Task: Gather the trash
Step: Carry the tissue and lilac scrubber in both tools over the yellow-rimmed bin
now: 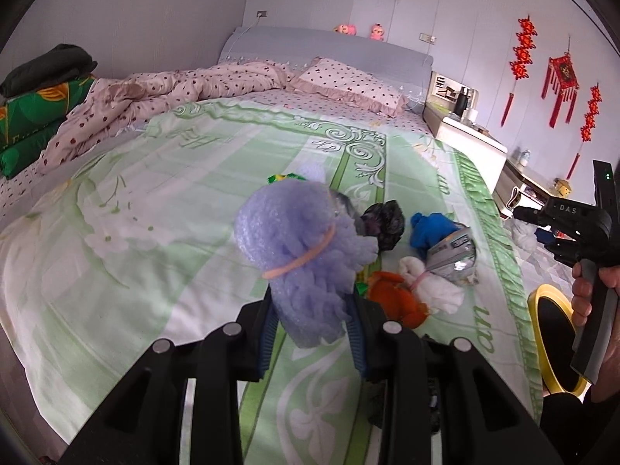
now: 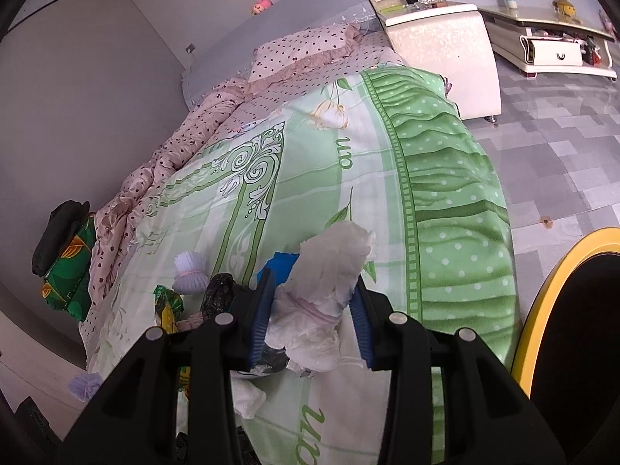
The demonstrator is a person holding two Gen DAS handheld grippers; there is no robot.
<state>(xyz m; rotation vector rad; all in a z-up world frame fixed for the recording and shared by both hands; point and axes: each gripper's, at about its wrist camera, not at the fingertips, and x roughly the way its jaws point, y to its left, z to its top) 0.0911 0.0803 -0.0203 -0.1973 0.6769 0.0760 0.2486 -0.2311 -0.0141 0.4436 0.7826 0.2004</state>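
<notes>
My left gripper (image 1: 312, 312) is shut on a purple foam wrap bundle (image 1: 298, 248) tied with a pink band, held above the green bedspread (image 1: 174, 201). On the bed behind it lie a black bag (image 1: 383, 223), a blue wad (image 1: 432, 228), a grey foil packet (image 1: 453, 257), a white tissue bundle (image 1: 430, 283) and an orange wad (image 1: 395, 302). My right gripper (image 2: 312, 317) is shut on a white tissue bundle (image 2: 325, 302) above the bed's edge. A yellow-rimmed bin (image 2: 573, 333) stands at the right; it also shows in the left wrist view (image 1: 542, 302).
Another purple foam bundle (image 2: 190, 271), a green wrapper (image 2: 166, 304), a black bag (image 2: 219, 294) and a blue piece (image 2: 283, 265) lie on the bed. A polka-dot quilt (image 1: 155, 93) and pillow (image 1: 348, 85) are at the head. A white nightstand (image 2: 438, 35) stands on the tiled floor (image 2: 562, 147).
</notes>
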